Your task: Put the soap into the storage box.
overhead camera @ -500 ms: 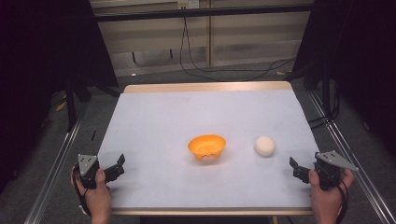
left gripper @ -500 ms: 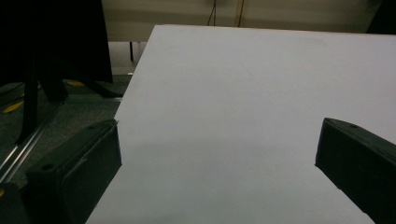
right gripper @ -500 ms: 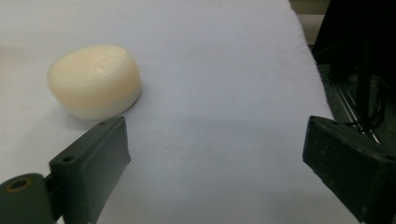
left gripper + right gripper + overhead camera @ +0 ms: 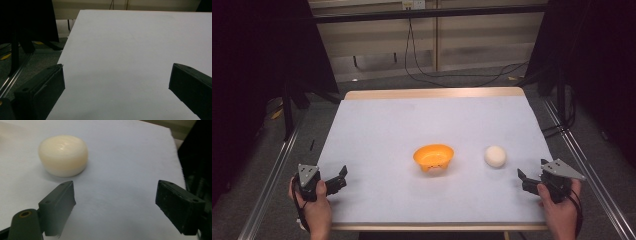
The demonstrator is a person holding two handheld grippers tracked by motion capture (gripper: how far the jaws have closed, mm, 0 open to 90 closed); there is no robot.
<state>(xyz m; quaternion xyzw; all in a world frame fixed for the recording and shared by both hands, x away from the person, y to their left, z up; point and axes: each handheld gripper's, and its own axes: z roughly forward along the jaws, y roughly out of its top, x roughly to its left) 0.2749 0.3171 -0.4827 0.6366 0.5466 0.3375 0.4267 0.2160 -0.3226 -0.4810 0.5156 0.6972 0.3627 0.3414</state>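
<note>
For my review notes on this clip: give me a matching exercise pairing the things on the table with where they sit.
Things:
1. orange bowl
2. white ball
3. left gripper
4. right gripper

Places:
A. near left edge of the table, jaws empty
B. middle of the table
C. just right of the bowl
D. near right edge, jaws open toward the ball

Pairs: 1-B, 2-C, 3-A, 4-D
</note>
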